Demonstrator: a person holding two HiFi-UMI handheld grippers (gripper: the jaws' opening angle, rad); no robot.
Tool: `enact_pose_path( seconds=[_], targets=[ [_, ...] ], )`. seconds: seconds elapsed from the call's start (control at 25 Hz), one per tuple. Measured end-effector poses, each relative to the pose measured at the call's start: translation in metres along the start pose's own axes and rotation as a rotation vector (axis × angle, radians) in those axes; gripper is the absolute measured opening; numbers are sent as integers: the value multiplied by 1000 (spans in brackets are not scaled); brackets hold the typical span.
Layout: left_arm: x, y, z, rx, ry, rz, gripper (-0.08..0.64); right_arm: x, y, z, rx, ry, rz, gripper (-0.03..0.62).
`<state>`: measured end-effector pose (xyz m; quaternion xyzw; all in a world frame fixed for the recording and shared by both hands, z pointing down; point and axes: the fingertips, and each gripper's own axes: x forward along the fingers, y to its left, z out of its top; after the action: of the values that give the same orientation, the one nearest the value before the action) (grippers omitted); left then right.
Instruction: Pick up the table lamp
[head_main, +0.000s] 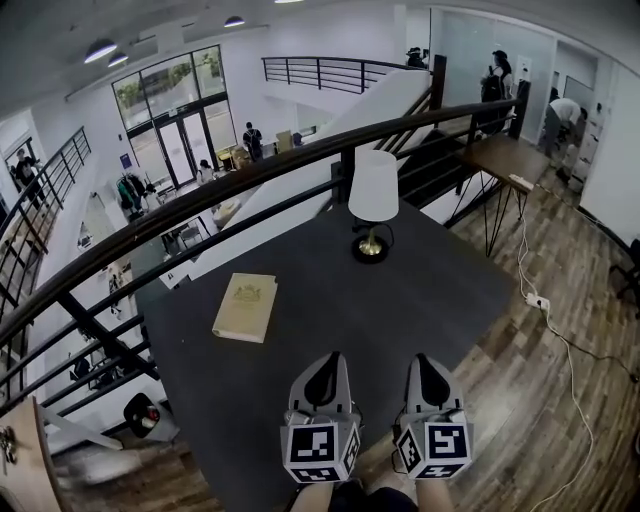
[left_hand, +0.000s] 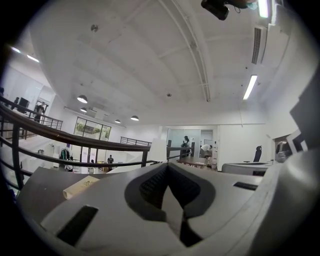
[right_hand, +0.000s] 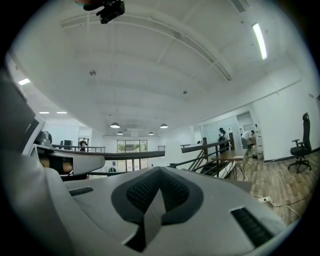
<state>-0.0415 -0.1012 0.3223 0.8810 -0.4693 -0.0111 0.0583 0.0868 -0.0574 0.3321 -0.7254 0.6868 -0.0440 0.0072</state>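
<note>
Left hand-held gripper (head_main: 325, 360) and right hand-held gripper (head_main: 428, 362), both clenched empty, at the bench's (head_main: 440, 290) near edge, table lamp (head_main: 373, 200) (book (head_main: 246, 306) off left) by the far edge.

Looks matt, smooth and dark on the table (head_main: 430, 290). Pairs a matt white shade with a shiny brass-like metal base on the table lamp (head_main: 373, 190). Shows a pale matt cover on the book (head_main: 246, 307), grained wood planks on the floor (head_main: 545, 390), matt grey plastic on the left gripper (head_main: 325, 360) and right gripper (head_main: 428, 362).
</note>
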Motion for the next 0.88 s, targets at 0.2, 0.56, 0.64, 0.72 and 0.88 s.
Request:
enact_pose_path(
  seconds=[0.2,0.56,0.64,0.72,0.88],
  targets=[
    [18,0,-5,-6,4,-16,20,13,-7,-2,-16,8,-7,-8],
    [43,1,-9,3,9,-30,20,36,-27,-2,-10,13,-28,-8],
    [50,5,-9,4,11,-17,20,45,-30,-2,-11,10,-17,-8],
    [58,9,-11,2,15,0,20,55,-32,-3,-10,14,0,-8],
    [77,13,-12,1,16,30,20,78,-38,-7,-12,26,34,-8]
  ],
)
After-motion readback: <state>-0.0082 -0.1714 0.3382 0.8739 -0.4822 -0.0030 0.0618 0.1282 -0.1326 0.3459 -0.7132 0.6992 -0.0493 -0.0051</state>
